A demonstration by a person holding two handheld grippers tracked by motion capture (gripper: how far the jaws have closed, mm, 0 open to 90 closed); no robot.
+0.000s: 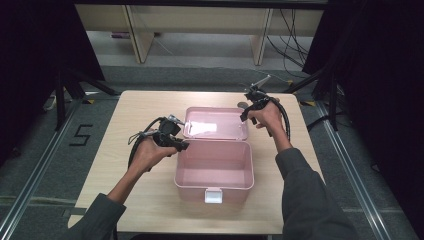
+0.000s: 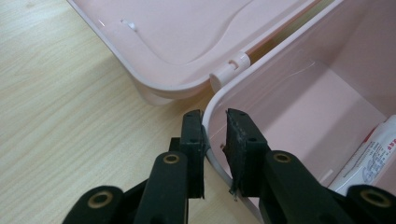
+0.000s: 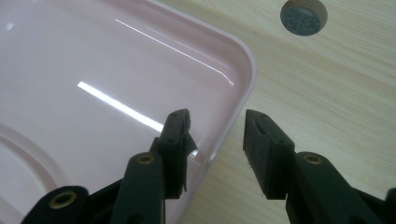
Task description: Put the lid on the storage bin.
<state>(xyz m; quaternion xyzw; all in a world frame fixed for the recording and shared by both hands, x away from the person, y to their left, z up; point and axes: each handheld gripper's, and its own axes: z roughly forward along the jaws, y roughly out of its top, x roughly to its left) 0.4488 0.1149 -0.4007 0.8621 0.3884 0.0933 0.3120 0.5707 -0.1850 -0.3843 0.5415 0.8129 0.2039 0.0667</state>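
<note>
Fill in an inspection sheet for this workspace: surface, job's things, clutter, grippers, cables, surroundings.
Surface: light wooden table, with a round grey insert near its far edge.
Job's things: pink box open, lid laid back flat; a white printed tube lies inside.
Clutter: nothing seen.
Grippers: left hand-held gripper has one jaw on each side of the box wall near the hinge; right hand-held gripper open, straddling the lid's corner rim.
Cables: black cables trail from both grippers.
Surroundings: dark curtains, grey floor marked 5.

Your light wooden tabletop (image 1: pixel 135 200) carries a pink box (image 1: pixel 215 172) at its middle, lid (image 1: pixel 216 123) laid open toward the far edge, a small grey disc (image 3: pixel 303 17) beside it.
</note>
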